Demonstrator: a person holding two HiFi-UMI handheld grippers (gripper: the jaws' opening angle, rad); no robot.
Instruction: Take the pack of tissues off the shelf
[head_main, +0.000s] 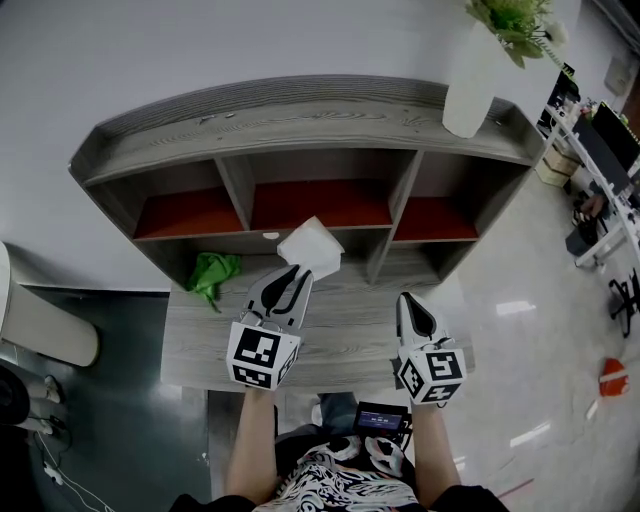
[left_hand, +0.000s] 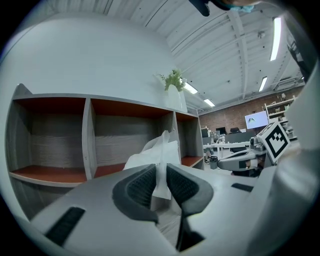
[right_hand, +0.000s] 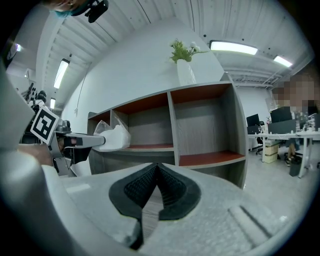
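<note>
pack of tissues (head_main: 310, 247) pinched just in front of the shelf (head_main: 300, 100)
head view: it is held over the bench (head_main: 350, 340) by the left gripper (head_main: 291, 272). left gripper view: jaws are clamped on its thin flap; a slow, level pull is advised. right gripper view: the right gripper (right_hand: 156, 172) is closed, empty.

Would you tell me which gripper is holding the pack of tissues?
The left gripper: its jaws pinch the pack of tissues; the right gripper is shut, empty.
</note>
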